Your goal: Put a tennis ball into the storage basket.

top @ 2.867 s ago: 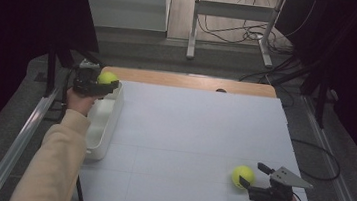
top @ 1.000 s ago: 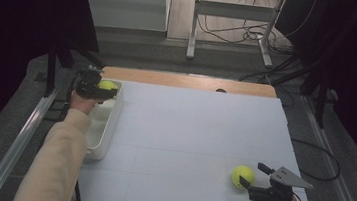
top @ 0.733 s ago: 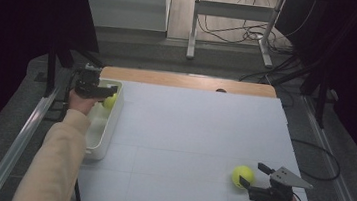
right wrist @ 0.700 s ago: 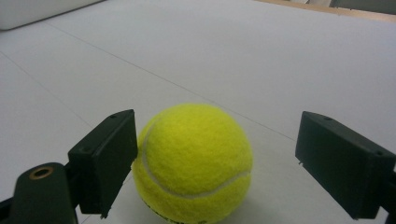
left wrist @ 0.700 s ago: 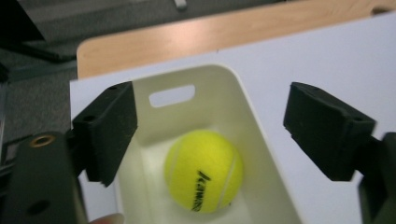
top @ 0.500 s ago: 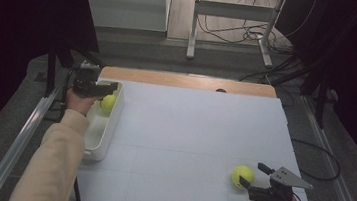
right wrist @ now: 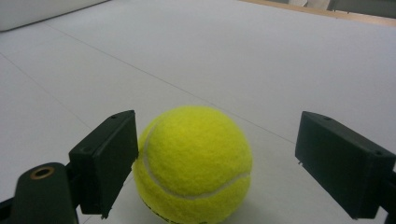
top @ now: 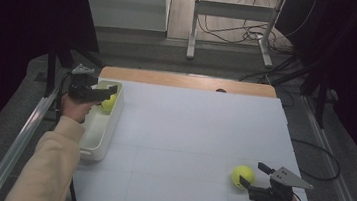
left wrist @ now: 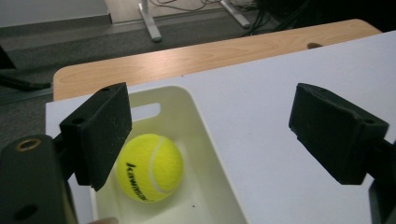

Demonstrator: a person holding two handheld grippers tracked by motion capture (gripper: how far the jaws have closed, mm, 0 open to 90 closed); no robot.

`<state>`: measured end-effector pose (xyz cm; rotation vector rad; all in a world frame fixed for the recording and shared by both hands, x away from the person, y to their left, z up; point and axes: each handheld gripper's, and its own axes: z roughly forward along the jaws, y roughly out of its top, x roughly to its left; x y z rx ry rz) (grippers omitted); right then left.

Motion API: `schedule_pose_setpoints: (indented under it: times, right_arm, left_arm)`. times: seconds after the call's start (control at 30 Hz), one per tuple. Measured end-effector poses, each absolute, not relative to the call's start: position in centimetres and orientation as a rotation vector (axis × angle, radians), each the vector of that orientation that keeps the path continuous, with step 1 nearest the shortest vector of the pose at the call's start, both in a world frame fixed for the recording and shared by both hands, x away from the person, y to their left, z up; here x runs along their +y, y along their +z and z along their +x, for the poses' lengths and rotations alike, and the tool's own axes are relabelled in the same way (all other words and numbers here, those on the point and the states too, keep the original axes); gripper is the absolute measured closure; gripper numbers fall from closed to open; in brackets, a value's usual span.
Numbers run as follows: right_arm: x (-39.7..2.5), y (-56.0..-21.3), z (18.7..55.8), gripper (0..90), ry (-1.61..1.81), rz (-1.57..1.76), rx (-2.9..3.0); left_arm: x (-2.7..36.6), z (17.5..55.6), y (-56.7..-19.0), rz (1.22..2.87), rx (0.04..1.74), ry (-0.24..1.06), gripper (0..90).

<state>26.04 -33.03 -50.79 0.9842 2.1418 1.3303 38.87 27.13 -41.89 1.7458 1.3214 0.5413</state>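
Item one: a yellow tennis ball [left wrist: 149, 167] printed with black lettering, lying on the floor of the white tray [top: 93, 139] at its far end, loose and touched by nothing. Your left gripper [top: 98, 93] hangs over that end of the tray with its jaws spread wide and empty; in the left gripper view one black pad [left wrist: 100, 130] stands just beside the ball without contact, the other well out over the white sheet. Item two: a second yellow tennis ball [top: 242, 175], resting on the white table cover [top: 198, 133] near the front right corner, well apart from the tray. Your right gripper [top: 254, 176] lies low on the cover just behind this ball, jaws wide apart and gripping nothing; in the right gripper view the ball [right wrist: 194, 161] sits between them, hard against the left-hand pad [right wrist: 109, 156], whether touching you cannot tell, with a clear gap to the other. Surroundings: the tray lies along the table's left edge; a strip of bare wooden tabletop [top: 188, 81] shows beyond the cover.
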Motion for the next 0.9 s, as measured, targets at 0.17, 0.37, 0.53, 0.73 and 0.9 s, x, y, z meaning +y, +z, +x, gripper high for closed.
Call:
schedule_pose_setpoints:
  times: [0.17, 0.37, 0.53, 0.73, 0.9]
  right_arm:
    - [-33.1, -50.8, 26.1, 13.8, 1.331, 0.990, 2.139]
    - [-33.2, -50.8, 26.2, 13.8, 1.337, 0.996, 2.135]
    - [-33.3, -50.7, 26.2, 13.8, 1.349, 1.004, 2.129]
    - [-33.4, -50.7, 26.2, 13.8, 1.367, 1.016, 2.118]
    - [-33.4, -50.7, 26.1, 13.8, 1.361, 1.021, 2.116]
  left_arm:
    - [26.8, 38.3, -41.3, 1.720, 1.274, 0.522, 14.5]
    - [25.9, 37.6, -41.0, 1.722, 1.214, 0.494, 14.9]
    - [24.8, 36.8, -40.9, 1.738, 1.159, 0.464, 14.9]
    - [23.8, 36.2, -40.8, 1.742, 1.115, 0.442, 15.0]
    - [22.5, 35.4, -41.0, 1.769, 1.064, 0.424, 15.1]
